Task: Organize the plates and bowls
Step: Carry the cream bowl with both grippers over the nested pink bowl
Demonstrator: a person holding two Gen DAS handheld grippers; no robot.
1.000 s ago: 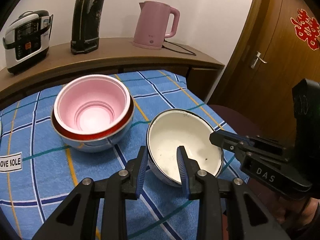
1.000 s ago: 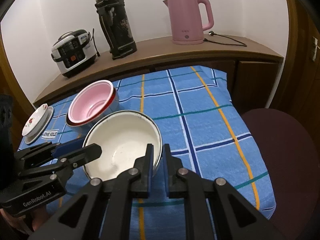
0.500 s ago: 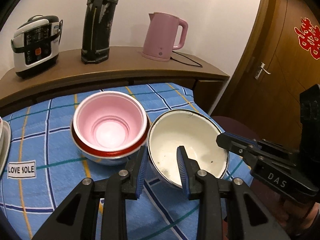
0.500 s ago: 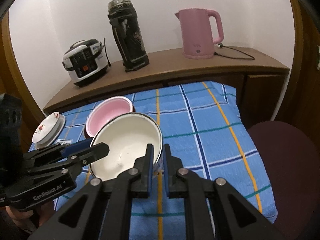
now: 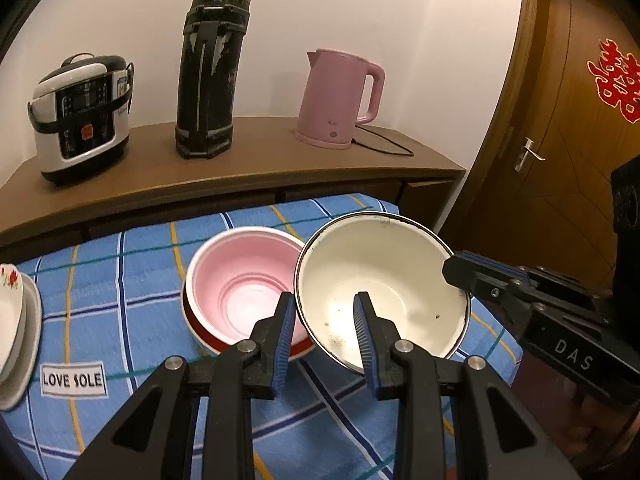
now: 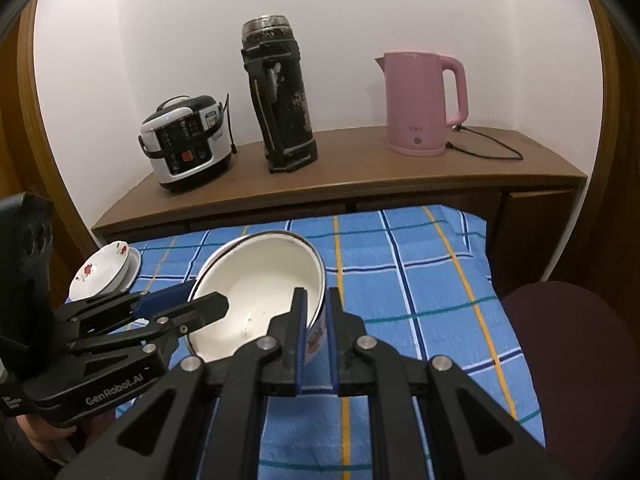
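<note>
White enamel bowl (image 5: 384, 280) hangs tilted; I clamp its rim with both grippers: left (image 5: 325, 340) at 7 o'clock, right (image 6: 316, 330) at 4 o'clock, above the pink bowl (image 5: 240, 284).

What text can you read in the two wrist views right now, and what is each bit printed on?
"LOVE SOLE": white label on the blue checked cloth.
"DAS": body of the right gripper.
"GenRobot.AI": body of the left gripper.
Red paper character: on the wooden door, too ornate to read.
Rice cooker panel and pink kettle markings: too small.
</note>
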